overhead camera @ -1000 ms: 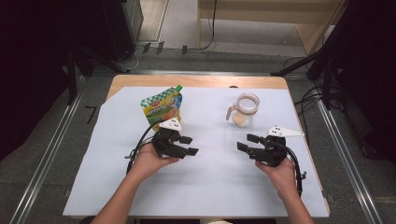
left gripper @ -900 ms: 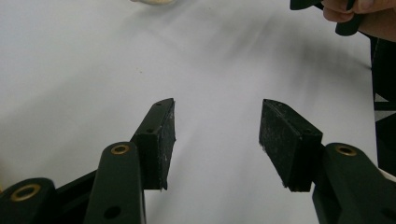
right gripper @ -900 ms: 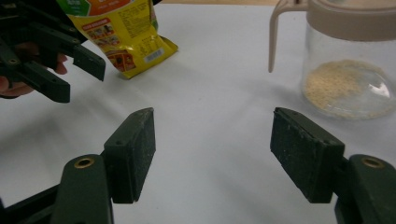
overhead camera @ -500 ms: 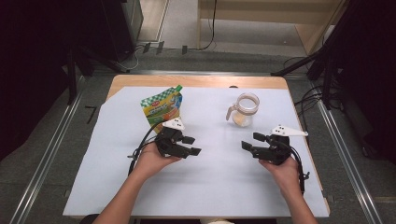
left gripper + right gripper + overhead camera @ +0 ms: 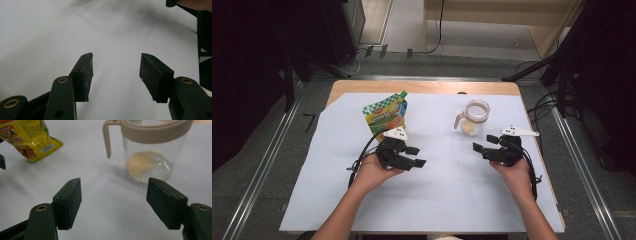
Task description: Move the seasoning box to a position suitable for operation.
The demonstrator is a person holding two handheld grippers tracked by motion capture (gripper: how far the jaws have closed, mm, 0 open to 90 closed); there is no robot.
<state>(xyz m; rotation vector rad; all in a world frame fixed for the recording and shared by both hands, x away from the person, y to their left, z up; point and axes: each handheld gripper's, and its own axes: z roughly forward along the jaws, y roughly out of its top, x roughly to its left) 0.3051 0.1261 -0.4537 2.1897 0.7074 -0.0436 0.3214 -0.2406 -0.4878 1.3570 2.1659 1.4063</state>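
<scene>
On the white sheet (image 5: 452, 200), at the left, lies the green and yellow pouch (image 5: 385, 114), just behind the left gripper (image 5: 416, 156). This gripper has its jaws apart, and between them is nothing but the sheet. To the right stands the clear jug (image 5: 473, 118) with beige powder inside. The right gripper (image 5: 480, 148) is near it, jaws also apart and empty, pointing toward the jug.
</scene>
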